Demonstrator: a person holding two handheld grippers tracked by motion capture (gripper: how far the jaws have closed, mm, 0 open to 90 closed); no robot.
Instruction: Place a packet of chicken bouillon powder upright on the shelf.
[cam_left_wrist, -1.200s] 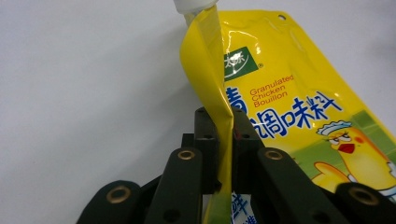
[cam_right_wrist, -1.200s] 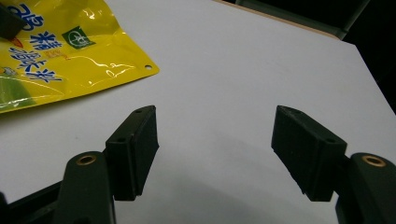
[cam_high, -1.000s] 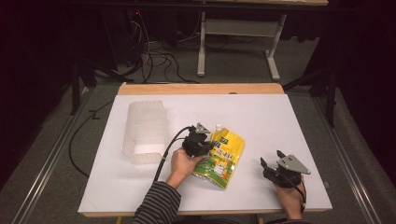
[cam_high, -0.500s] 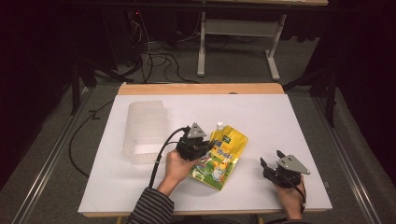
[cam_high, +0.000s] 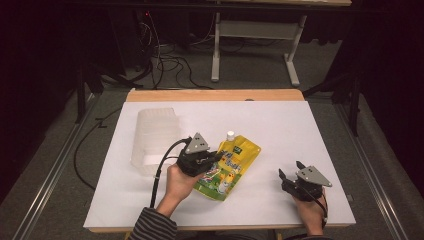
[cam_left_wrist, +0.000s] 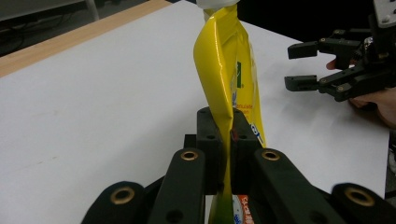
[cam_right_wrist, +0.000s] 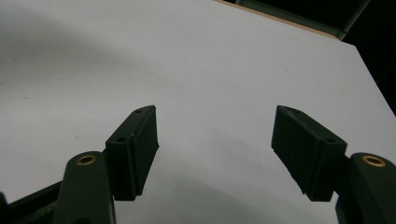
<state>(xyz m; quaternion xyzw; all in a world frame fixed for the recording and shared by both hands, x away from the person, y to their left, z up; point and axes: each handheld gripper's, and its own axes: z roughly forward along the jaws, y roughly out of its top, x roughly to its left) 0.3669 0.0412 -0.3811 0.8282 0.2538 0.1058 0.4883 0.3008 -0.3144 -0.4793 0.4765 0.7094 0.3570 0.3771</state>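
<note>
White table (cam_high: 280, 130), wooden far edge; dark room, grey floor (cam_high: 65, 165).

print on yellow pouch (cam_high: 227, 167): green label, coloured lettering | too blurred to read | left gripper view: pouch edge (cam_left_wrist: 243, 105) letters, illegible too

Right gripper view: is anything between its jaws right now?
No: the right gripper has its jaws standing wide apart, with nothing but the bare white table showing between them.
</note>
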